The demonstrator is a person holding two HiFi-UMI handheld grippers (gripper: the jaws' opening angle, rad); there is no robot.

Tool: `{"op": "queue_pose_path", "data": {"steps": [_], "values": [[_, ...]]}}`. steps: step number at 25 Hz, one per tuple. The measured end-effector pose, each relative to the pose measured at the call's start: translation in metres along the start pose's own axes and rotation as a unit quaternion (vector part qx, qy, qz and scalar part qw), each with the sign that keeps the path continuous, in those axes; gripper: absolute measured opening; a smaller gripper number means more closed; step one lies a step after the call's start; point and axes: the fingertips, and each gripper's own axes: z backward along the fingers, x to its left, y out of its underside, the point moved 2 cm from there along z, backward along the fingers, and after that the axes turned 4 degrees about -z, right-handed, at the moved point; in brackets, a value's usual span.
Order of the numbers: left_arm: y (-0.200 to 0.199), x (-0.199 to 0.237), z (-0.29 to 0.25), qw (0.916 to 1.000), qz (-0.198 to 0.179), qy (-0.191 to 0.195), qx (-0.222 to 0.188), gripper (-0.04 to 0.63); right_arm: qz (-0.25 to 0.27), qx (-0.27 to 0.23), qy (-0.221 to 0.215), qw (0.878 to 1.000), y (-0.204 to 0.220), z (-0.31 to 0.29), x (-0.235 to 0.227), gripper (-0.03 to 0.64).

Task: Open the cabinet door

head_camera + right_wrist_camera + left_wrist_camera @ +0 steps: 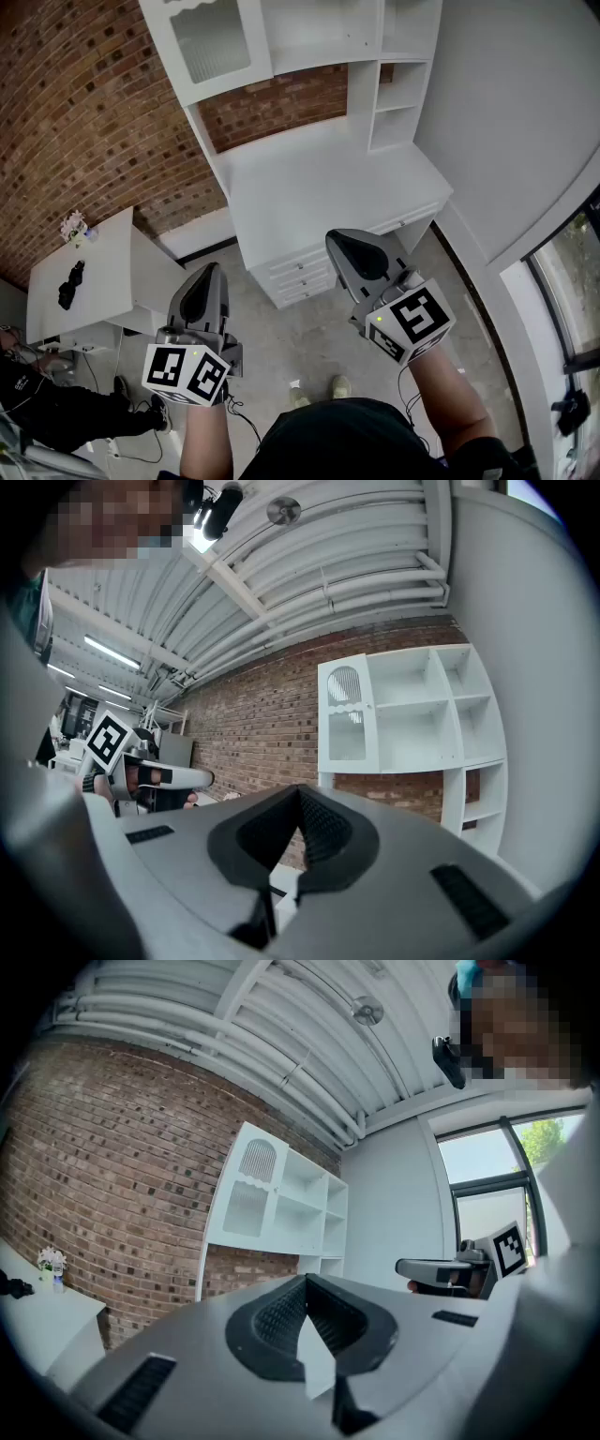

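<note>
A white desk (pixel 309 178) carries a shelf unit against the brick wall. Its glass-paned cabinet door (pixel 211 42) sits at the unit's upper left and is closed; it also shows in the left gripper view (pixel 246 1194) and the right gripper view (pixel 343 714). My left gripper (pixel 211 269) and right gripper (pixel 341 236) are held level in the air, well short of the desk and far from the door. In the left gripper view the left gripper (pixel 306 1281) has its tips together with nothing held. The right gripper (pixel 300 791) is likewise shut and empty.
Drawers (pixel 300 272) front the desk below its top. A small white table (pixel 103 272) at the left holds flowers (pixel 73 227) and a black object (pixel 70 284). A person (pixel 37 398) sits at the lower left. A white wall and a window (pixel 572 272) lie to the right.
</note>
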Motion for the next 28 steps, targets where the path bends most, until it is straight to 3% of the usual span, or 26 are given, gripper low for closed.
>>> {"op": "queue_pose_path", "data": {"steps": [5, 12, 28], "values": [[-0.003, -0.008, 0.006, 1.0, 0.0, 0.005, -0.002, 0.006, 0.003, -0.001, -0.001, 1.0, -0.005, 0.008, 0.005, 0.002], [0.001, -0.021, 0.003, 1.0, -0.007, 0.006, 0.001, 0.006, -0.042, -0.003, -0.01, 0.999, -0.002, 0.019, -0.003, 0.003], [-0.015, -0.042, -0.011, 0.9992, -0.033, -0.013, -0.017, 0.006, -0.053, -0.036, -0.007, 0.998, -0.017, 0.022, -0.032, 0.003]]}}
